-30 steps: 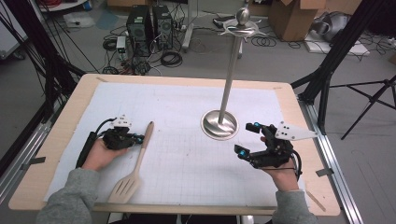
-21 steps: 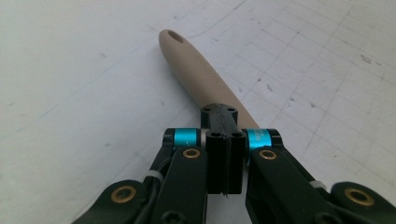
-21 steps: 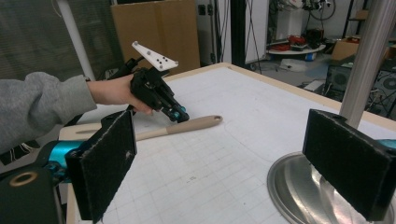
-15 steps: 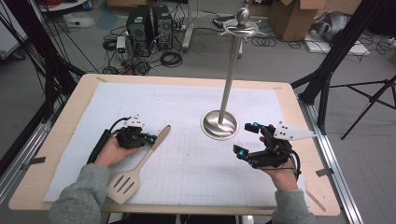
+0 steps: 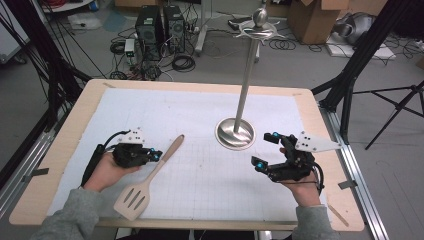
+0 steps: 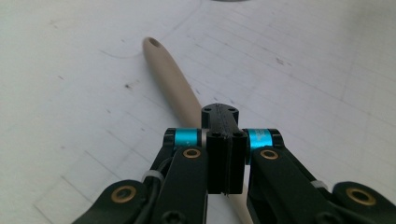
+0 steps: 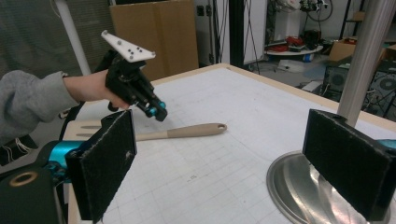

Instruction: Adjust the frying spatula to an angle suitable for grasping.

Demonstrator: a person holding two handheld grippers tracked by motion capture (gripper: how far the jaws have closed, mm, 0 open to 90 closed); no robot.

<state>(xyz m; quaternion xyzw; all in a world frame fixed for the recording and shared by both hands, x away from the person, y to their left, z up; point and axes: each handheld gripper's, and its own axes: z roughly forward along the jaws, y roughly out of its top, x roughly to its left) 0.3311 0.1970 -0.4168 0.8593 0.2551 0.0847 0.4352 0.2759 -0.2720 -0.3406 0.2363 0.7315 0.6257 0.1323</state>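
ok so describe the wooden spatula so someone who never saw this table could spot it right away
On the white gridded mat covering the wooden table, look left of the steel stand. The spatula lies slantwise beside the left gripper. It is the one pale wooden thing there, with a slotted blade and a hole at its handle tip.

A: Bright enough?
B: Yes, even overhead light; the white surface (image 5: 200, 115) is nearly shadowless.
A: Sharpness?
B: The high view is soft. The left claw (image 6: 224, 140) is blurred close up, with dim corners.
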